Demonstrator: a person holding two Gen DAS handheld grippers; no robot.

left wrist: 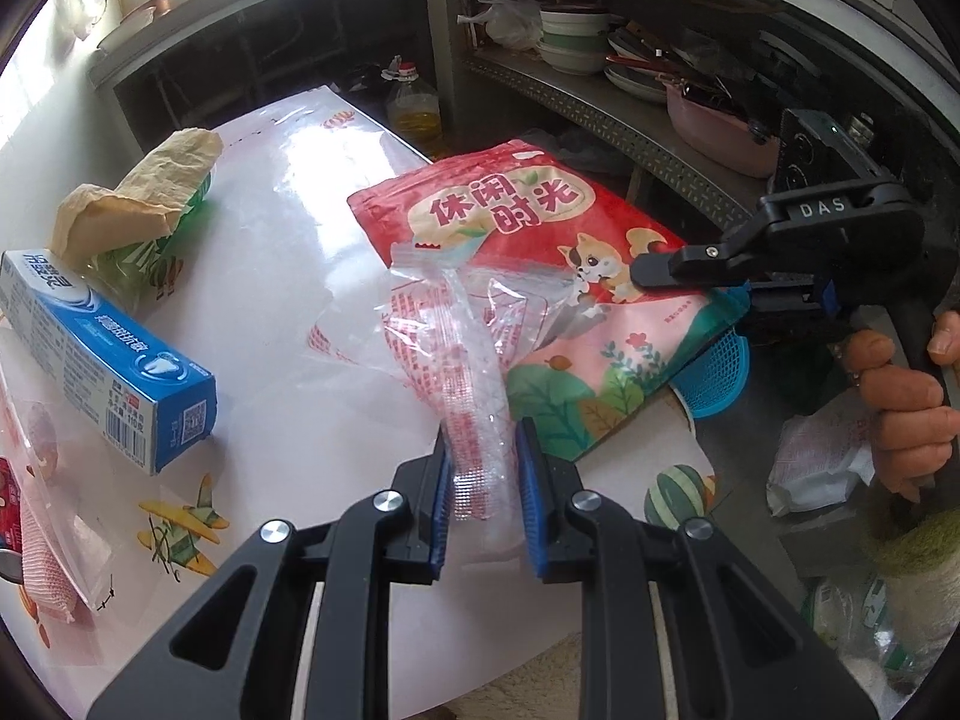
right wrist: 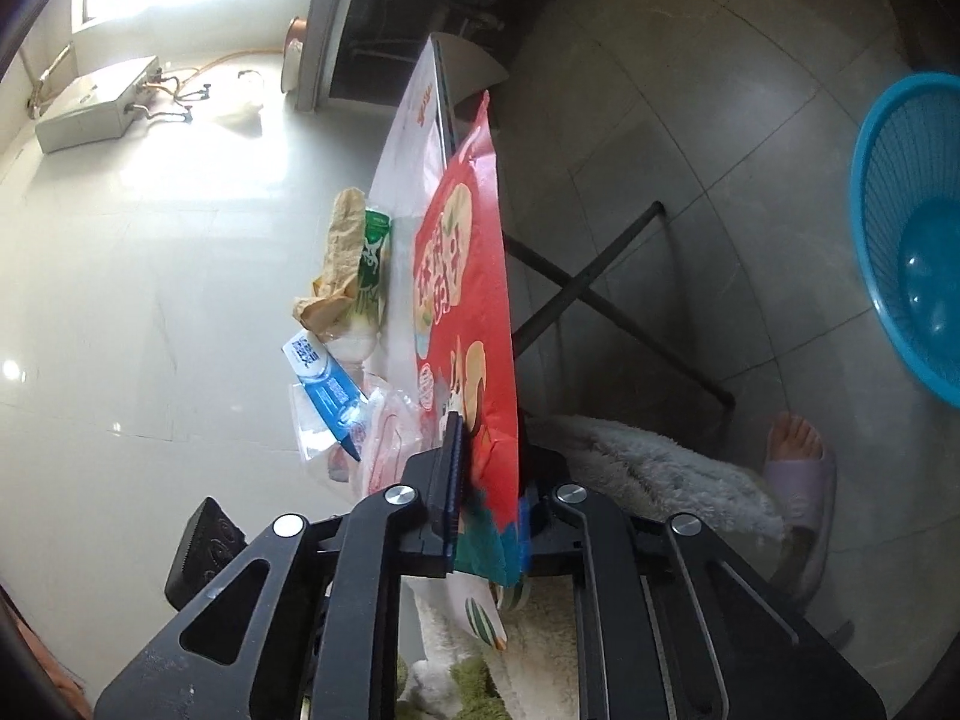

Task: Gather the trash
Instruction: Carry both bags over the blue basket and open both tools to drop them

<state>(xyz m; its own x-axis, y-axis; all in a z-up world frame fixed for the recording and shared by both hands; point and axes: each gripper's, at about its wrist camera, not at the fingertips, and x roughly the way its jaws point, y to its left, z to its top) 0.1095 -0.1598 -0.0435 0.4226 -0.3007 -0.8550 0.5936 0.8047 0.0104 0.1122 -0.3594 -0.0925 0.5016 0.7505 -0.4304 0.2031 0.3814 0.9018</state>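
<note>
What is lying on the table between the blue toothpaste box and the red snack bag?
In the left wrist view, bare glossy table fills most of it; nearer the red snack bag lies the clear printed wrapper. The toothpaste box stands apart.

1. Table centre (left wrist: 288, 276) is bare: clear lane between the toothpaste box (left wrist: 114, 360) and the red bag (left wrist: 540, 276).
2. Left edge blocked by box, crumpled paper (left wrist: 138, 192) and green pack (left wrist: 150, 264).
3. Right: floor open down to the blue basket (right wrist: 912, 228); table legs (right wrist: 600, 294) cross below.
4. Shelf (left wrist: 600, 108) behind looks cluttered, probably tight.
</note>
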